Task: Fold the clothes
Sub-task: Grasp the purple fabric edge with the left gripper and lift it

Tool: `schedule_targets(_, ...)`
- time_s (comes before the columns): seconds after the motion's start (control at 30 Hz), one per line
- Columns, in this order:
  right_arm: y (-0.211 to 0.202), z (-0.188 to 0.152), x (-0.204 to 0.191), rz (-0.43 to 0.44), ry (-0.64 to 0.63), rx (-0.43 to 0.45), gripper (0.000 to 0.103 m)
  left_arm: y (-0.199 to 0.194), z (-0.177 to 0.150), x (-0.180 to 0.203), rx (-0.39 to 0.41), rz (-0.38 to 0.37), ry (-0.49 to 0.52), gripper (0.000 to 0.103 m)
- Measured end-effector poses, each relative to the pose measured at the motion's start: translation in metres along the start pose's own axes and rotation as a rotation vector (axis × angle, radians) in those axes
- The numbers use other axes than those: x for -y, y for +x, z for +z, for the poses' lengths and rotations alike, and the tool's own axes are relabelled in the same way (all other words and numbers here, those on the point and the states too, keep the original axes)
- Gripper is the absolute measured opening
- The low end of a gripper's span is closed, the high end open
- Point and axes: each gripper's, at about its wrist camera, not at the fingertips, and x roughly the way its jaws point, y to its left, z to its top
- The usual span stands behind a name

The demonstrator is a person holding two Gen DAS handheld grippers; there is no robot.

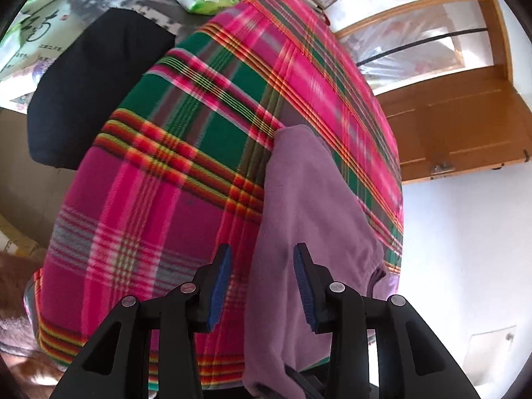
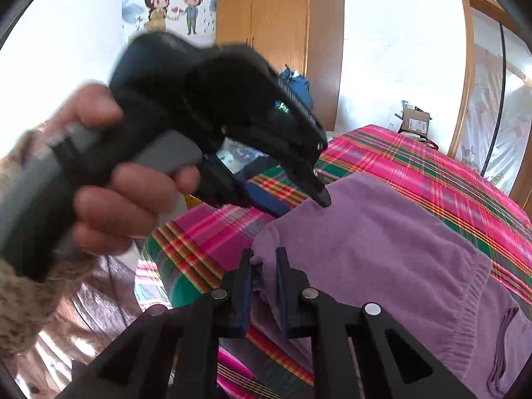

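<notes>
The plaid bed cover (image 1: 173, 179) lies bare across its wide middle and toward its left edge, so a tool can pass there. A black garment (image 1: 83, 93) occupies the far left edge. The purple garment (image 1: 306, 219) covers the strip along the right edge, hanging over it. In the right wrist view the left tool (image 2: 296, 206) and the hand (image 2: 109, 179) holding it fill the space above the purple garment's near corner, blocking approach from that side. A cardboard box (image 2: 415, 121) stands beyond the bed's far end.
</notes>
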Motion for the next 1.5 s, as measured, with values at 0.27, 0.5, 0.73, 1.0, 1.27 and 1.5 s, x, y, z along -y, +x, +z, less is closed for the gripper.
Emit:
schedule_targets(0.27, -0.013, 0.002, 0.013, 0.035, 0.037, 0.031, 0.013, 0.015, 0.031, 0.015, -0.040, -0.026, -0.003, 0.039)
schedule_targets(0.5, -0.024, 0.003, 0.023, 0.048, 0.053, 0.051, 0.013, 0.031, 0.053, 0.033, -0.054, -0.050, 0.003, 0.039)
schedule_targets(0.73, -0.029, 0.002, 0.031, 0.056, 0.074, 0.058, 0.013, 0.037, 0.053, 0.047, -0.055, -0.011, 0.035, 0.024)
schedule_targets(1.0, -0.045, 0.000, 0.034, 0.067, 0.086, 0.092, 0.013, 0.025, 0.049, 0.070, -0.008, 0.025, 0.062, 0.015)
schedule_targets(1.27, -0.080, 0.005, 0.050, 0.094, 0.100, 0.159, 0.012, 0.009, 0.041, 0.121, 0.021, 0.018, 0.127, 0.015)
schedule_targets(1.5, -0.122, 0.007, 0.075, 0.083, 0.142, 0.221, 0.012, 0.008, 0.029, 0.167, 0.029, 0.000, 0.188, 0.015)
